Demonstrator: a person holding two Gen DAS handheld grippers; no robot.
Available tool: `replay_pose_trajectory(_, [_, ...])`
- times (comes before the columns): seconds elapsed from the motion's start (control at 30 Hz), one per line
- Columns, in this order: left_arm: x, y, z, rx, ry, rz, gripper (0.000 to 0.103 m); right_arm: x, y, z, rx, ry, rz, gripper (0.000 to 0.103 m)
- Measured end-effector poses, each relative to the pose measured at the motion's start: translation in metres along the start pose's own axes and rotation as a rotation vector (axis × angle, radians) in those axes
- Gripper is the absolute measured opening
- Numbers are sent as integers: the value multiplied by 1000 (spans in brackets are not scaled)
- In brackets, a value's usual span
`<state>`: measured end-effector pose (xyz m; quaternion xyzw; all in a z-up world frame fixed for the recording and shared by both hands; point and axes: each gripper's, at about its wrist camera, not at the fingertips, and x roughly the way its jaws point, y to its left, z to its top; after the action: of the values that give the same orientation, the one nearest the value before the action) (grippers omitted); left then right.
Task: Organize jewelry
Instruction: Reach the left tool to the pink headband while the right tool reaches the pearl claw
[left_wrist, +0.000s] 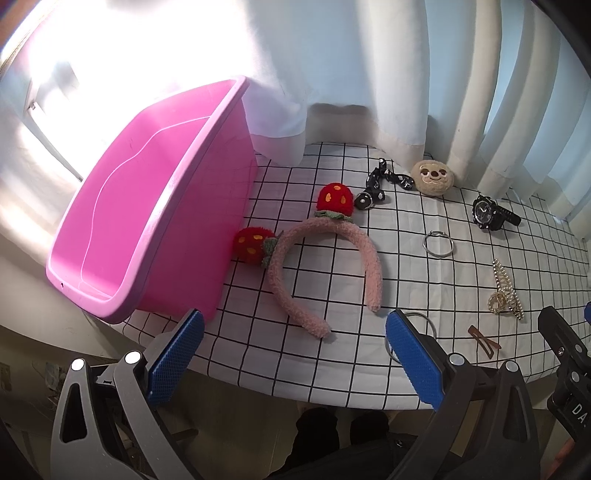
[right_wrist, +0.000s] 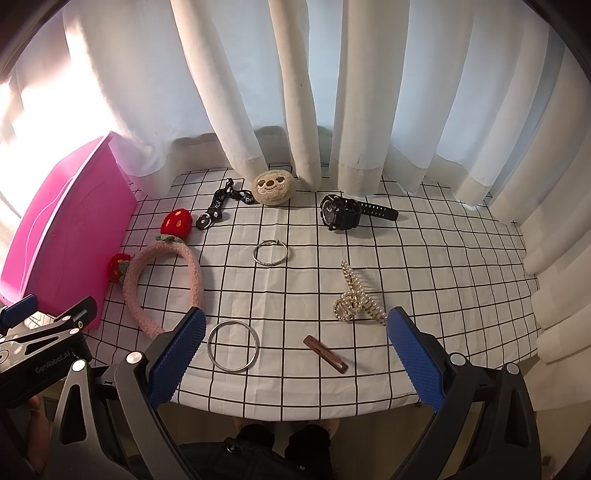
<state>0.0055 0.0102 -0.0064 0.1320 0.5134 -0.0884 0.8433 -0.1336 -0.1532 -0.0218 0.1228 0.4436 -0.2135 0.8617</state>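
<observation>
Jewelry spread across a checked tablecloth (right_wrist: 369, 258), both grippers hanging empty at the near edge.

The left gripper (left_wrist: 295, 332) has its blue pads wide apart, clamped on nothing; the right gripper (right_wrist: 295, 328) stands just as wide, also holding nothing; a pink bin (left_wrist: 147, 206) sits empty at the left end of the table; a fluffy pink headband (right_wrist: 162, 280) with two red strawberries lies just beside it; farther back, near the curtain (right_wrist: 295, 92), sit a black strap (right_wrist: 218, 205), a round plush face (right_wrist: 273, 186) and a black watch (right_wrist: 343, 212); a small silver bangle (right_wrist: 270, 253) rests mid-table; a pearl claw clip (right_wrist: 356, 299), a brown hair clip (right_wrist: 327, 354) and a larger silver ring (right_wrist: 233, 345) lie near the front edge.
</observation>
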Motion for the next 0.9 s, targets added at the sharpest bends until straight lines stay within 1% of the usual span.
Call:
replay_pose_trajectory(0.1, [10,4,-5,-22,20,-20,97,6,-7,-7,1,11,15,94])
replay_pose_trajectory(0.27, [37,13,-21,-52,65,-42,97,28,-27,-24,12,53,81,94])
replay_pose_trajectory(0.37, [51,16,-32,-53,64,-44,97,37,-36,-31,24,71,96,94])
replay_pose_trajectory(0.43, [60,19,-39,-67,69,-42,97,51,-51,-41,40,95,115,94])
replay_pose_trajectory(0.53, [73,31,-44,-135,72,-56,97,64,-64,-49,37,99,103,94])
replay_pose_trajectory(0.6, [82,38,-46,-168,65,-49,97,73,-74,-53,42,103,99,94])
replay_pose_trajectory(0.73, [106,42,-50,-193,82,-14,97,93,-89,-60,36,110,86,94])
replay_pose_trajectory(0.9, [133,36,-50,-205,99,-1,97,117,-102,-58,30,116,59,94])
